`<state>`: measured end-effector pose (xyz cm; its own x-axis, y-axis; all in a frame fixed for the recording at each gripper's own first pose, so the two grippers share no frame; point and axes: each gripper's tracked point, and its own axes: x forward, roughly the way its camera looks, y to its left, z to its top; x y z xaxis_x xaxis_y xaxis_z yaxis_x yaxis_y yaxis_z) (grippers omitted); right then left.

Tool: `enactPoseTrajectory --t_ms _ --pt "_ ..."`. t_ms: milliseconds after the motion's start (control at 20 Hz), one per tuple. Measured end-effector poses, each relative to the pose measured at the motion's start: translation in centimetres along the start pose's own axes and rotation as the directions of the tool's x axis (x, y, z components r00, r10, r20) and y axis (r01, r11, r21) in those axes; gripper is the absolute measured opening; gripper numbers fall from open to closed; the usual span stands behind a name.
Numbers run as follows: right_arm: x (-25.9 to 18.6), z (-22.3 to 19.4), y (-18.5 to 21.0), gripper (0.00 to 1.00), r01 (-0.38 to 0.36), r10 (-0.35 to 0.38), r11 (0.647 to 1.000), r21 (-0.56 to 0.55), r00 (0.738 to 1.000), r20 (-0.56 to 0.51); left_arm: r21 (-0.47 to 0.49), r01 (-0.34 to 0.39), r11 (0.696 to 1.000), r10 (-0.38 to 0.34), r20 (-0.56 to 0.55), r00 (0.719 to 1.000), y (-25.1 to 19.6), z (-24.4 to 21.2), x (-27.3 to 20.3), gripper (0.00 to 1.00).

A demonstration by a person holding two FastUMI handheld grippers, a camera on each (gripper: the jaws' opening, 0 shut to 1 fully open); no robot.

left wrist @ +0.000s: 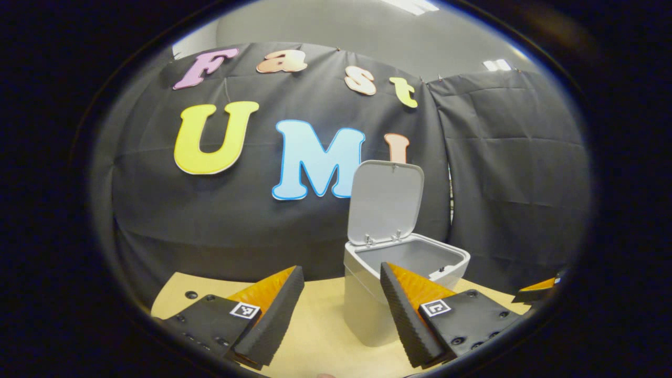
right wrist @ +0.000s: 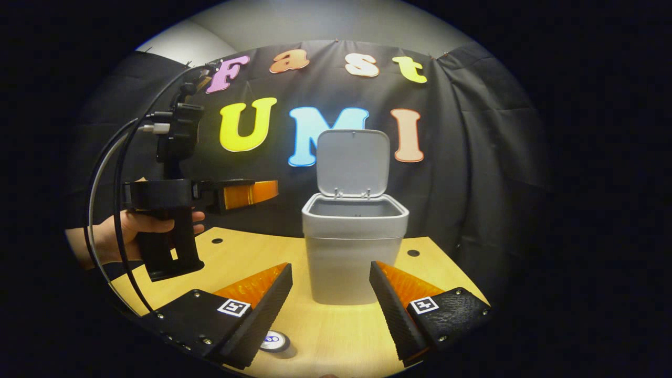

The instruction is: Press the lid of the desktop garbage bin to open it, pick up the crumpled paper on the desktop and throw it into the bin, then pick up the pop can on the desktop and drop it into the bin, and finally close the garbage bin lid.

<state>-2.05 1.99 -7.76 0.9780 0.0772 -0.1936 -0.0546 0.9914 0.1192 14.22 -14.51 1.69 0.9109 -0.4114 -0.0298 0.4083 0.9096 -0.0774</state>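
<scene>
Now we see the bin (right wrist: 355, 247) standing open on the table (right wrist: 336, 331).

Its lid (right wrist: 353, 161) points straight up at the back. Our right gripper (right wrist: 331, 294) has its fingers spread wide with nothing between them, just in front of the bin. Our left gripper (left wrist: 341, 302) is spread wide too and holds nothing (a hand (right wrist: 134, 231) carries it off to the left side). We spot a small round thing (right wrist: 273, 341), maybe the can's top, by the right gripper's finger.

Smooth matt plastic bin (right wrist: 354, 252), pale wood-grain desktop (right wrist: 336, 325), creased matt cloth wall (left wrist: 504, 173).
</scene>
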Motion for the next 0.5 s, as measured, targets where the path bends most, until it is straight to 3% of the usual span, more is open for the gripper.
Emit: enactPoseTrajectory --t_ms 50,150,250,300,500 --pt "0.2 -0.7 0.9 0.95 -0.028 0.028 1.000 -0.003 1.000 -0.014 0.005 -0.014 1.000 0.013 0.009 1.000 0.5 0.3 -0.8 0.95" --pt "0.5 -1.9 2.4 0.95 -0.072 0.071 0.997 -0.006 0.996 -0.044 0.018 -0.038 0.999 0.037 0.024 0.999 1.2 0.7 -2.1 1.00" --pt "0.9 -3.4 3.7 0.95 -0.115 0.113 0.993 -0.017 0.990 -0.083 0.030 -0.061 0.998 0.060 0.036 0.998 1.8 1.0 -3.4 0.95" --pt "1.0 -4.3 4.4 0.95 -0.139 0.136 0.990 -0.020 0.985 -0.110 0.032 -0.072 0.997 0.070 0.042 0.997 2.1 1.1 -3.9 1.00" --pt "1.3 -7.3 6.4 0.95 -0.214 0.210 0.977 -0.001 0.957 -0.201 0.034 -0.115 0.993 0.113 0.060 0.992 3.3 1.3 -5.9 0.95"
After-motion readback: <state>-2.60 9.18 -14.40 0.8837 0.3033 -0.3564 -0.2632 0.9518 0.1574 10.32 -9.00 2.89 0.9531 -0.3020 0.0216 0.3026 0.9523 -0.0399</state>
